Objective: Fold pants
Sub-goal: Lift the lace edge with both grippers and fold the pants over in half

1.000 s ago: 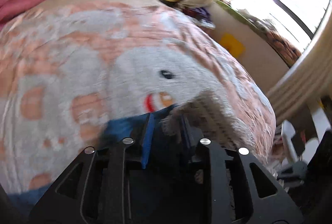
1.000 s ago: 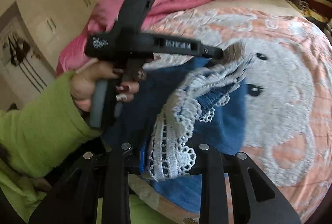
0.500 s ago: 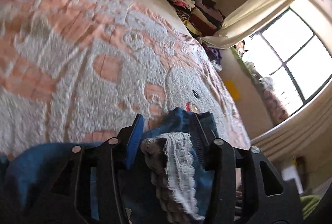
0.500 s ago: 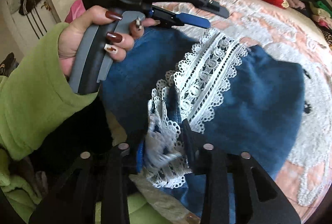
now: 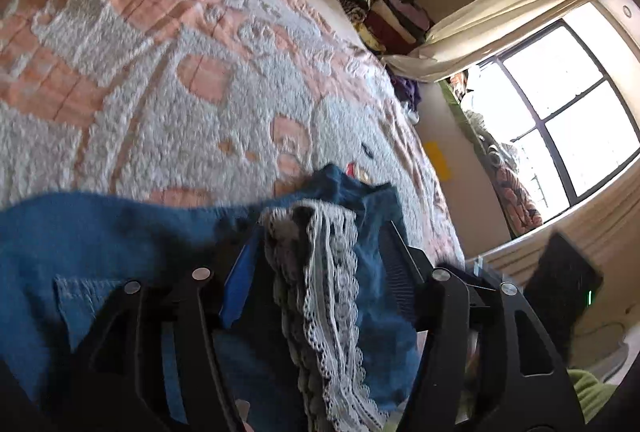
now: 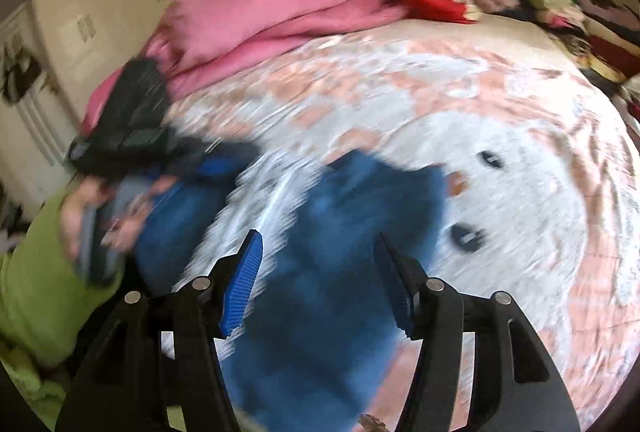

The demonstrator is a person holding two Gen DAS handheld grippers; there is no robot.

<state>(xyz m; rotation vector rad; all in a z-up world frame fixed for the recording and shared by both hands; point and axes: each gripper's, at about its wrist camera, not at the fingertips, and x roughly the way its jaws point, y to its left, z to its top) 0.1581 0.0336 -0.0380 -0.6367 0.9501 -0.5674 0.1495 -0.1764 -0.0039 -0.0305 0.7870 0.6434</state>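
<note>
Left wrist view: left gripper (image 5: 320, 264) stands spread, blue pants (image 5: 120, 232) with their white lace trim (image 5: 328, 296) lying between the two fingers but not pinched; pants spread over the peach-and-white bedspread (image 5: 160, 72), stacked clothes (image 5: 380, 4) at the far edge, window (image 5: 560, 112) to the right. Right wrist view, heavily blurred: right gripper (image 6: 316, 280) wide apart above the pants (image 6: 340, 272), holding nothing; the left gripper (image 6: 132, 136) in a green-sleeved hand (image 6: 88, 216) sits at the pants' left edge, pink blanket (image 6: 272, 12) behind.
</note>
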